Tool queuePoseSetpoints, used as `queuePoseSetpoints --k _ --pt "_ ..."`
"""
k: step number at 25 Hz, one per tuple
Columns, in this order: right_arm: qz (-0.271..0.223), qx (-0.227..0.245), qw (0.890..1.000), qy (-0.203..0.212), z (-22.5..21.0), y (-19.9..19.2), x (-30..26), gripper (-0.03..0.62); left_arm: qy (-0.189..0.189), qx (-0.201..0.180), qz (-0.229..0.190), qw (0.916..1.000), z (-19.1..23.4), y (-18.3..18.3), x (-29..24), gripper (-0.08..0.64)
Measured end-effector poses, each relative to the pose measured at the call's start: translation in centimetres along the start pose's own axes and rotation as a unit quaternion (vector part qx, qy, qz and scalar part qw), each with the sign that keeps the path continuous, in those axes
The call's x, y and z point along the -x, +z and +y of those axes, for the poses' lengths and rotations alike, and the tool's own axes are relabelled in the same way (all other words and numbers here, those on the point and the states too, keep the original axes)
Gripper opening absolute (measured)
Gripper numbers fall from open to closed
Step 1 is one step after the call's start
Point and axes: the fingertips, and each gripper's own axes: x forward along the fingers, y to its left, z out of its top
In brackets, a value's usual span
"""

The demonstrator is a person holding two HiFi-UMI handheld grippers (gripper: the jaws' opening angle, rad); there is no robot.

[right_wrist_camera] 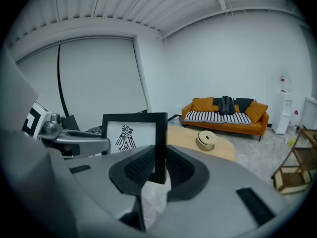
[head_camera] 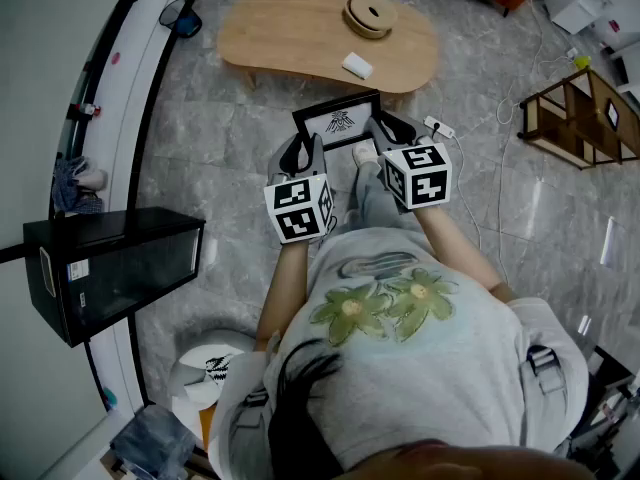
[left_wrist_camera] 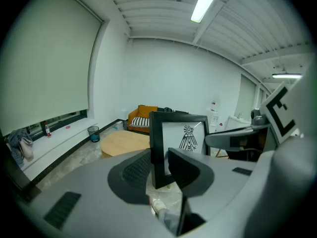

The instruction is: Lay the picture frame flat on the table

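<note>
A black picture frame (head_camera: 338, 120) with a white print of a dark bird figure hangs in the air above the floor, short of the wooden table (head_camera: 300, 28). My left gripper (head_camera: 306, 150) is shut on its left edge. My right gripper (head_camera: 384, 131) is shut on its right edge. In the left gripper view the frame (left_wrist_camera: 181, 138) stands upright between the pads of the left gripper (left_wrist_camera: 159, 170). The right gripper view shows the frame (right_wrist_camera: 133, 133) upright too, with its right rail pinched in the right gripper (right_wrist_camera: 159, 167).
On the table lie a round tan coil (head_camera: 370, 15) and a small white box (head_camera: 357, 65). A black cabinet (head_camera: 110, 268) stands at the left, a wooden rack (head_camera: 585, 118) at the right, a power strip (head_camera: 438, 126) on the floor. An orange sofa (right_wrist_camera: 225, 114) lines the far wall.
</note>
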Motion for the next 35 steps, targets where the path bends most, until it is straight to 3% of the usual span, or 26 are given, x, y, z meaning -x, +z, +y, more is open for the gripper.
queuePoseSetpoints --k 35 --pt "0.035 -0.029 0.999 0.022 -7.9 8.2 -15.0 0.072 0.025 0.016 0.017 0.9994 4.5 7.8 -15.5 0.120"
